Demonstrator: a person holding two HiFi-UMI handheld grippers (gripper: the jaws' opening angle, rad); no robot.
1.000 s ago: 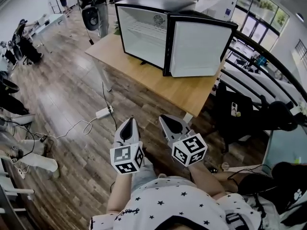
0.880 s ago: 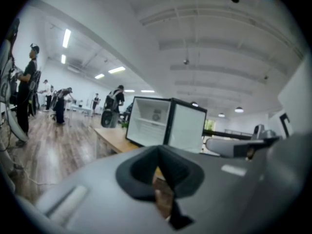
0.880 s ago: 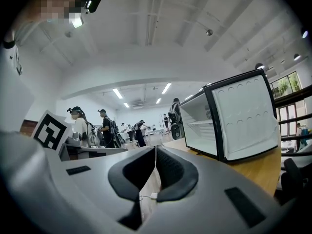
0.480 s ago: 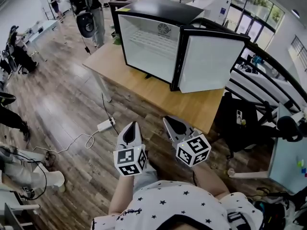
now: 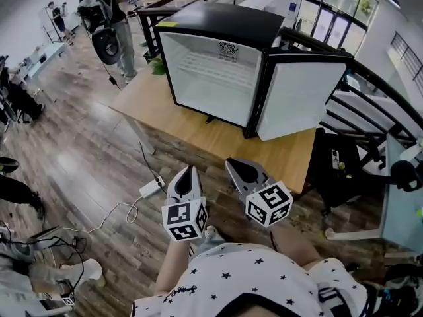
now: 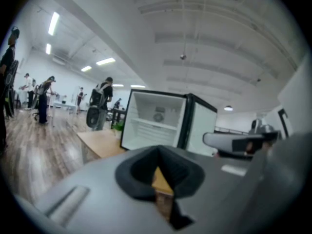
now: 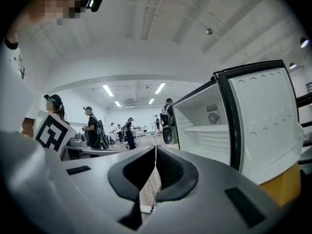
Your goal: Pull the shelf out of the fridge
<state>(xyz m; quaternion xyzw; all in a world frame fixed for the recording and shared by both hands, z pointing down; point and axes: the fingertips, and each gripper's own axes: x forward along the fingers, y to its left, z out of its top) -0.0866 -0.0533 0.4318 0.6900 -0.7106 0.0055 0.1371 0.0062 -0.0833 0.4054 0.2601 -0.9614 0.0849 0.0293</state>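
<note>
A small black fridge stands on a wooden table, its door swung open to the right. Inside, a white wire shelf sits across the middle; it also shows in the left gripper view as the shelf and in the right gripper view as the shelf. My left gripper and right gripper hang side by side well short of the table's near edge, both shut with nothing between the jaws.
A person with a backpack stands at the table's far left. A white power strip and cable lie on the wooden floor. A black railing and dark chair are to the right. More people and desks are at the far left.
The fridge and table have come closer and lower in the head view as I moved toward them. Both grippers stay shut and keep their places in front of me.
</note>
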